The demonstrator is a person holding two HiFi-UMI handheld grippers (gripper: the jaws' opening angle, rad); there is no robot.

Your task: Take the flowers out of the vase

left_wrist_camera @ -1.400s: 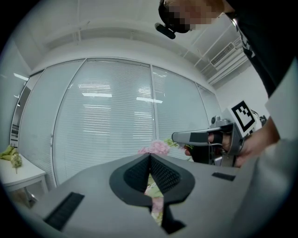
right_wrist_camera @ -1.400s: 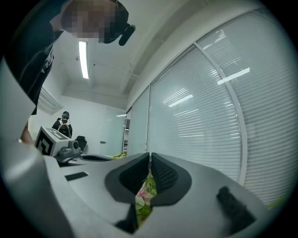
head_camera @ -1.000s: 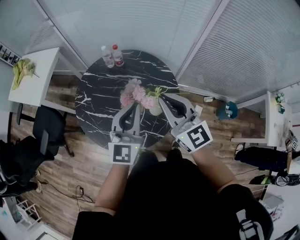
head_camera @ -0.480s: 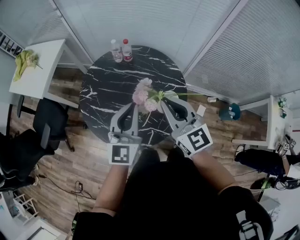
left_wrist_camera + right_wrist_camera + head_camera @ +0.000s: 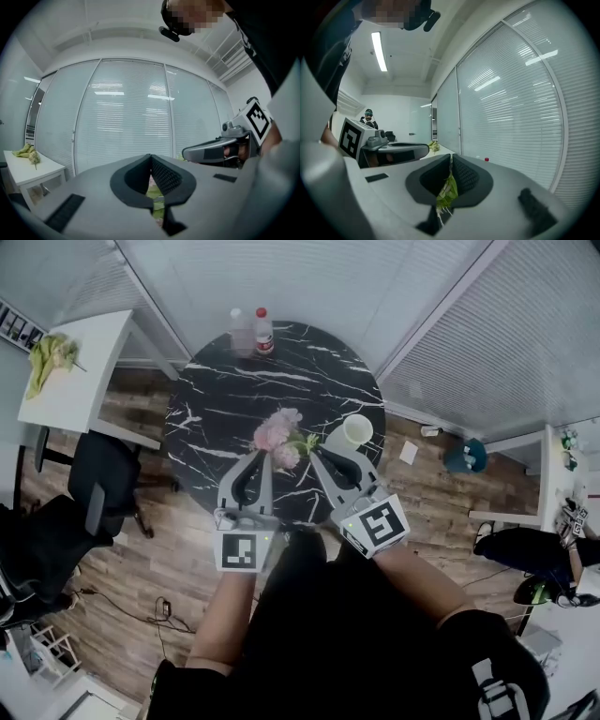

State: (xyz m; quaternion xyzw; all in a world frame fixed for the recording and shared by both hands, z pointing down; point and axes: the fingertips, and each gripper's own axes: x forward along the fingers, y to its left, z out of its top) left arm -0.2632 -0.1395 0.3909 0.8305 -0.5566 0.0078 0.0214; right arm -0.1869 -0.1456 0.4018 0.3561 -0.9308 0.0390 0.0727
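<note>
Flowers (image 5: 275, 432), a small bunch of pink blooms with green leaves, are pictured out of the vase (image 5: 357, 430) and held at the near part of a round, black, white-veined surface (image 5: 225, 399). The bunch is flanked by two tongs, held side by side by a person in black at the near edge. The right tongs (image 5: 313, 455) are clenched on the flowers: in the right gripper view, green leaves and pale stems are pinched between the dark pads. The left tongs (image 5: 264, 454) are clenched as well, with their tips just beside the blooms. Green leaf and a trace of pink are glimpsed through the slit beneath the pads in the left gripper view, though whether anything is nipped there cannot be told. The vase, pale and open-mouthed, is seen upright to the right of the bunch and apart from it. Two bottles (image 5: 242, 333), one red-capped, are set together at the far edge. A white desk (image 5: 89, 381) bearing something yellow-green and a dark chair (image 5: 98, 488) are seen at left.
</note>
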